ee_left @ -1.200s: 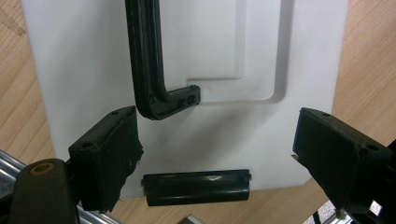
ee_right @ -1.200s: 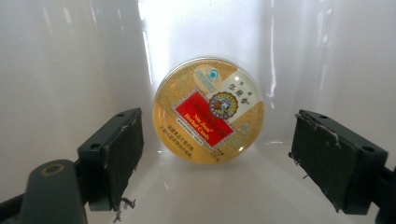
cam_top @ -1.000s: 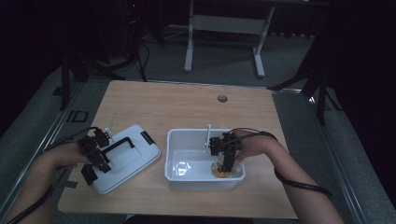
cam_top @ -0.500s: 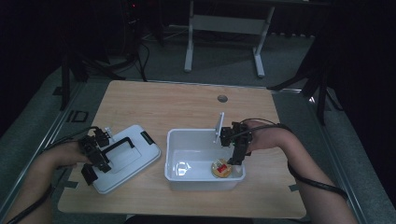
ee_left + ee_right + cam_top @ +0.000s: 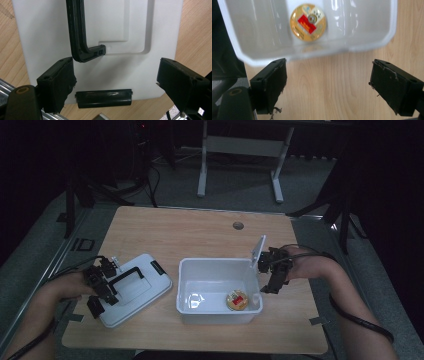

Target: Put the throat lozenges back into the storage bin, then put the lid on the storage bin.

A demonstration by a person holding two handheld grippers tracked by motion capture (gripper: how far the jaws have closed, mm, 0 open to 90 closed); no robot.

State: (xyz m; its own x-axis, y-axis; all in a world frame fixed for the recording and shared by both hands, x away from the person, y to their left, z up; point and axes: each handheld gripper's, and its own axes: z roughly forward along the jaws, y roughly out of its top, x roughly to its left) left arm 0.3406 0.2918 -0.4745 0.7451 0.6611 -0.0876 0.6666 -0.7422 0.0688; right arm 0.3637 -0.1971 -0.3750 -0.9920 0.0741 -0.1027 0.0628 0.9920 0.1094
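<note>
A white open bin [image 5: 187, 285] stands on the wooden table's front middle. In its right front corner lies a round gold tin with a red label [image 5: 237, 300], also seen from above in the right gripper view [image 5: 308, 22]. My right gripper [image 5: 269, 285] hangs just outside the bin's right wall, jaws open and bare over the wood [image 5: 328, 86]. To the left lies the white lid [image 5: 135, 292] with its black handle [image 5: 77, 37] and black latch [image 5: 103, 98]. My left gripper [image 5: 106, 289] hovers over the lid's left end, open, its jaws straddling the latch edge [image 5: 116, 85].
A round cable hole [image 5: 238, 225] sits in the table's far middle. Bare wood lies behind the bin and lid. The table's front edge runs close under the bin. A white desk frame [image 5: 240, 147] stands on the floor beyond.
My right gripper has lifted out of the bin and drawn back to the right past its wall. The gold tin stays on the bin floor. The left gripper has kept still.
</note>
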